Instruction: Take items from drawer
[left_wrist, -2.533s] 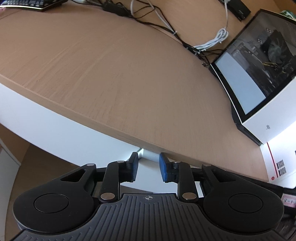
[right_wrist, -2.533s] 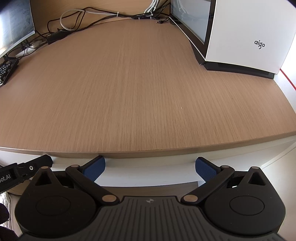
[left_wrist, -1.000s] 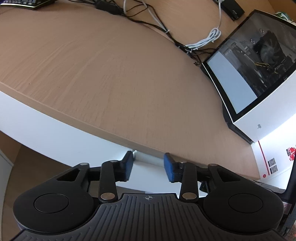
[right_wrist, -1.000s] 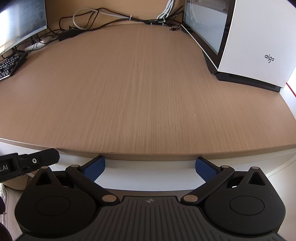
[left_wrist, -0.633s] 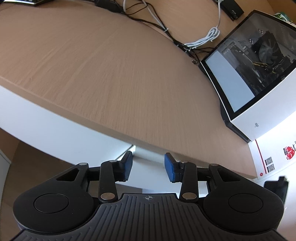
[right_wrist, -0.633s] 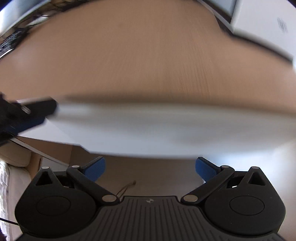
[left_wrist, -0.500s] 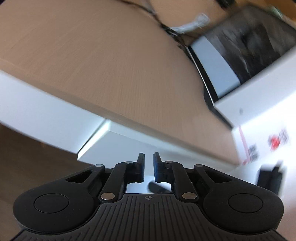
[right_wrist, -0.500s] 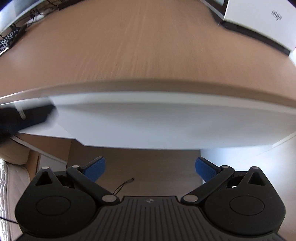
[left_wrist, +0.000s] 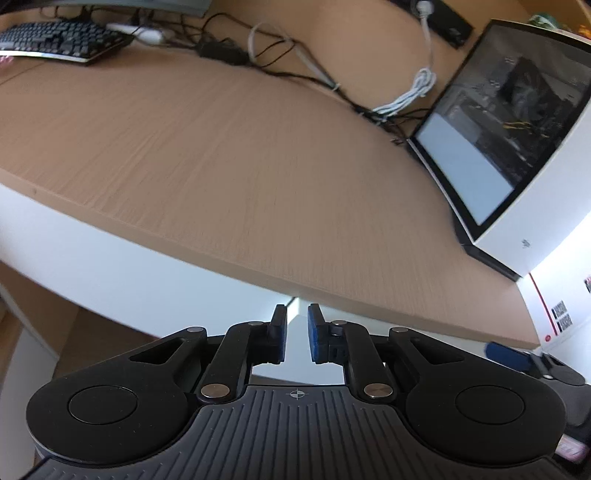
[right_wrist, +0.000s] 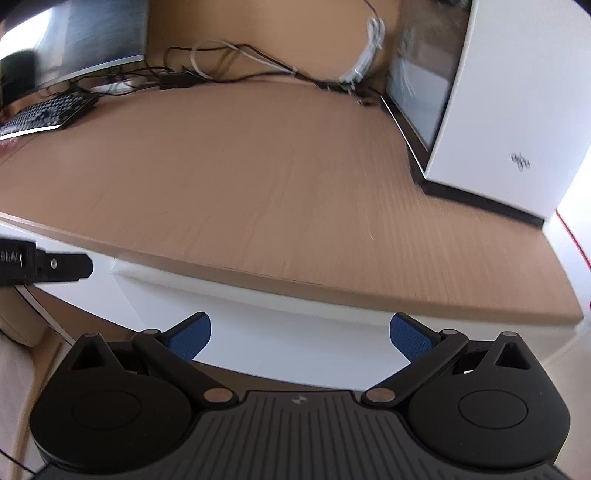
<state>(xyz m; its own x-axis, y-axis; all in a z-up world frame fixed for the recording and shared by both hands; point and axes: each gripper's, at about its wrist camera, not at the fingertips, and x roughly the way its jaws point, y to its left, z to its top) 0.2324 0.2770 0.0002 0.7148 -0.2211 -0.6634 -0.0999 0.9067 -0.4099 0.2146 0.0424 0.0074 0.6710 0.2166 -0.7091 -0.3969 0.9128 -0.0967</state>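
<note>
The white drawer front (right_wrist: 295, 332) under the wooden desk top (right_wrist: 258, 192) stands slightly out from the white apron. Nothing of its inside or contents shows. My left gripper (left_wrist: 296, 332) is shut to a narrow slit, and the drawer's left edge (left_wrist: 297, 314) shows through that slit. In the right wrist view the left gripper (right_wrist: 55, 266) ends just left of that edge; I cannot tell whether it touches. My right gripper (right_wrist: 301, 332) is wide open in front of the drawer front, nothing between its pads. One blue pad of the right gripper (left_wrist: 509, 360) shows at the lower right of the left wrist view.
A white PC case (right_wrist: 498, 110) with a glass side stands on the desk's right end. At the back lie tangled cables (right_wrist: 229, 74), a keyboard (right_wrist: 44, 110) and a monitor (right_wrist: 74, 40). A white box with red print (left_wrist: 561, 314) sits at the far right.
The left jaws have gone from open to shut. Both views dipped below the desk edge, blurred, then rose again. The drawer front now stands out from the apron, where earlier it looked flush.
</note>
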